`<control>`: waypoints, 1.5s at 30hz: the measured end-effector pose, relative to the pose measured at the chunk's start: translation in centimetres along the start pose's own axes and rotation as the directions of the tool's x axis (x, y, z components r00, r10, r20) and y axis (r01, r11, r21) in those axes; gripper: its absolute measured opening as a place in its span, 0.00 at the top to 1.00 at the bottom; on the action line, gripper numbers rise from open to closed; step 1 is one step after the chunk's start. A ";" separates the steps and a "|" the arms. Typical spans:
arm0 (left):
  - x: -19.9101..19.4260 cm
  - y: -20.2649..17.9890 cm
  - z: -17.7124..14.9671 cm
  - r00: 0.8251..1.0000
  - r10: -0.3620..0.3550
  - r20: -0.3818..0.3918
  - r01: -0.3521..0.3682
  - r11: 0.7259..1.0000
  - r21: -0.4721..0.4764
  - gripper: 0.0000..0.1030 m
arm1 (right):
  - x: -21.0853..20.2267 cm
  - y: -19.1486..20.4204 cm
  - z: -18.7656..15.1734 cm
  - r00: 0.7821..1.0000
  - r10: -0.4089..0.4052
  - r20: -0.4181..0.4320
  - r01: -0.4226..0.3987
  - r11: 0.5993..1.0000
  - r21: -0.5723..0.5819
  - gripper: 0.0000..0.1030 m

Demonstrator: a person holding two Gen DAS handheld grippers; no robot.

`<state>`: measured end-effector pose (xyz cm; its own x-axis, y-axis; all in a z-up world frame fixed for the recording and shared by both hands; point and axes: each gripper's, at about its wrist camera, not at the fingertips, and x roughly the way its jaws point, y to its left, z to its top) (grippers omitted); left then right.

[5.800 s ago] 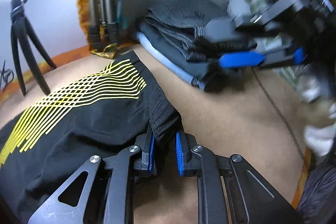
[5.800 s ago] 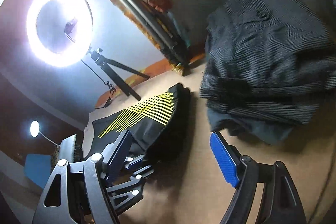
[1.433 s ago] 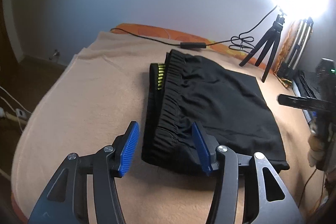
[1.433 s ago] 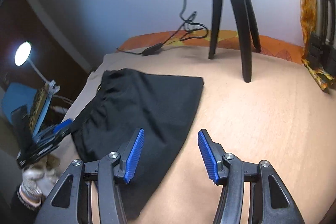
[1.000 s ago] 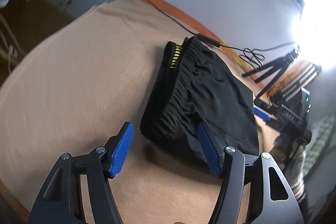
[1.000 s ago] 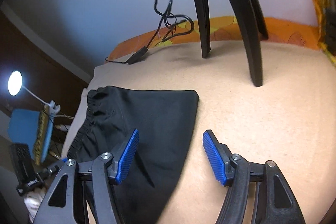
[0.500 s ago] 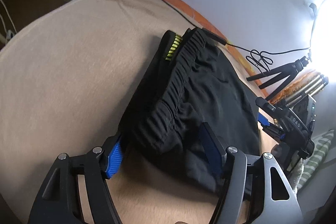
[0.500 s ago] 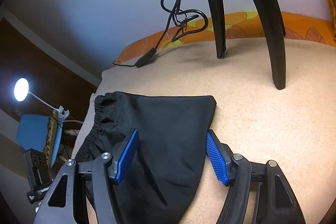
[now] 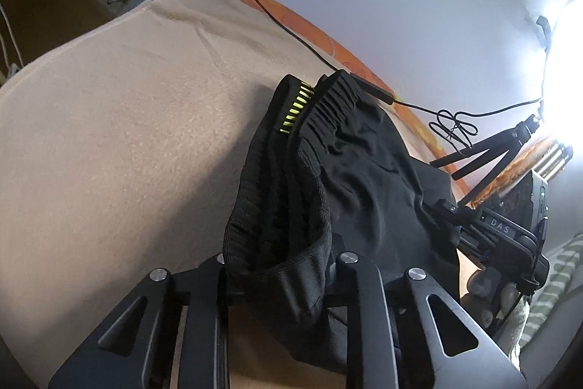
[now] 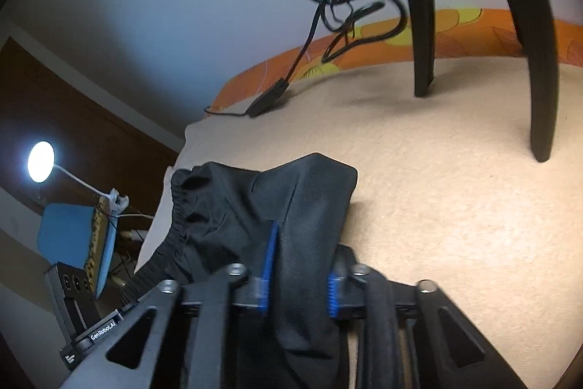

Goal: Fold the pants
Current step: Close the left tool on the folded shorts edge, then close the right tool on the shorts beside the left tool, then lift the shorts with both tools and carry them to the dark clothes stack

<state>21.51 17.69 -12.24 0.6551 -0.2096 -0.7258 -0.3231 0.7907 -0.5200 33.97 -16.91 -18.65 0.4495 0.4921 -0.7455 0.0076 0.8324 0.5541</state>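
Observation:
Black pants (image 9: 357, 177) with a ribbed waistband and a strip of yellow stripes lie folded on a beige blanket (image 9: 127, 133). My left gripper (image 9: 280, 265) is at the near end of the waistband. Its jaws are closing, and bunched waistband fabric fills the gap and hides the pads. In the right wrist view the pants (image 10: 233, 206) rise in a pinched ridge at their plain end. My right gripper (image 10: 298, 279) has that fold between its blue pads (image 10: 267, 265), which press on it as its jaws close.
Black tripod legs (image 10: 543, 61) stand on the blanket (image 10: 455, 206) just beyond the pants, with a tangled cable (image 10: 342, 6) behind them. A bright ring light (image 9: 568, 61) glares at the right. An orange sheet edge (image 10: 364, 53) runs along the wall. A desk lamp (image 10: 40, 161) stands off the bed.
Both pairs of jaws have closed from wide open onto the pants. Each gripper came forward and down over its end, and the fabric now bunches up between the fingers.

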 end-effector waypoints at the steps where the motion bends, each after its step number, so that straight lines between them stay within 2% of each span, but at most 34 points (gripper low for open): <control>1: -0.1 0.0 0.0 1.000 -0.001 0.002 0.001 1.000 0.008 0.82 | 0.0 0.1 0.0 1.000 -0.001 0.002 0.001 1.000 -0.001 0.89; 6: -0.6 -0.7 0.0 1.000 -0.007 0.016 0.006 0.999 0.047 0.84 | -1.1 1.7 -0.2 0.998 -0.050 0.030 0.052 0.997 -0.064 0.92; 12: -1.9 -2.4 -0.5 0.999 -0.001 0.044 -0.005 0.990 0.140 0.85 | -2.5 4.5 -0.2 0.993 -0.101 0.064 0.111 0.981 -0.162 0.93; 22: -4.6 -3.8 -1.3 0.997 -0.022 0.069 0.009 0.982 0.186 0.85 | -5.9 8.3 -0.4 0.984 -0.142 0.109 0.167 0.947 -0.276 0.93; 37: -10.1 -8.5 -4.0 0.990 -0.077 0.116 0.037 0.949 0.313 0.85 | -12.9 11.2 -2.3 0.974 -0.141 0.178 0.195 0.922 -0.335 0.93; 45: -12.4 -11.4 -5.7 0.985 -0.126 0.118 0.078 0.934 0.348 0.85 | -17.6 11.6 -3.9 0.966 -0.136 0.218 0.206 0.917 -0.342 0.93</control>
<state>13.14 7.98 0.13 0.7666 -0.2384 -0.5963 -0.0134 0.9224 -0.3860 22.65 -14.90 -0.58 0.6283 0.3068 -0.7149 -0.2055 0.9518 0.2278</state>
